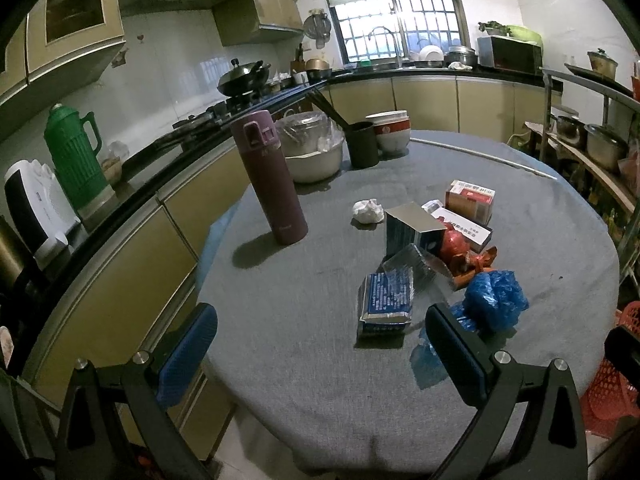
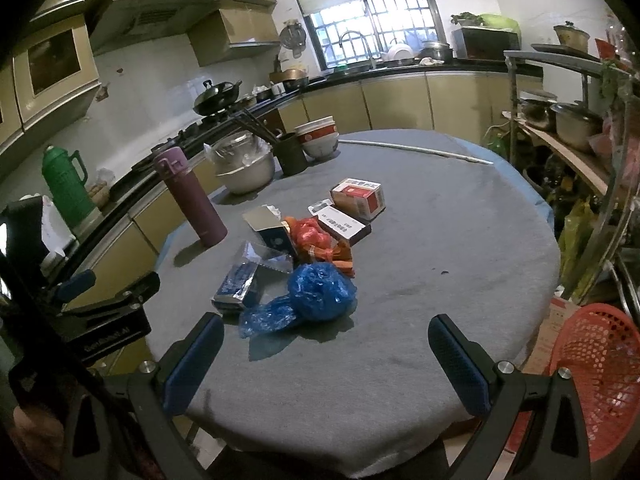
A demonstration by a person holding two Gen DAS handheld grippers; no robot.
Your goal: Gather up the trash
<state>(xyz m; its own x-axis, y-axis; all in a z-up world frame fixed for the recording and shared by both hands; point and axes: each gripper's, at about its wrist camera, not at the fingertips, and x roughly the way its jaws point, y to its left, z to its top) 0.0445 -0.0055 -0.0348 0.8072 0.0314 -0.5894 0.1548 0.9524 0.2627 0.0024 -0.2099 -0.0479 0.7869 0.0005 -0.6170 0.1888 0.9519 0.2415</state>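
Trash lies in a pile mid-table: a crumpled blue plastic bag, a blue foil packet, an open blue carton, red-orange wrappers, two red-and-white boxes and a white crumpled tissue. My left gripper is open and empty above the table's near edge, just short of the foil packet. My right gripper is open and empty, just short of the blue bag. The left gripper also shows in the right wrist view.
A purple thermos stands left of the pile. A covered metal bowl, a chopstick cup and stacked bowls stand at the table's far side. A red basket sits low on the right, by shelves.
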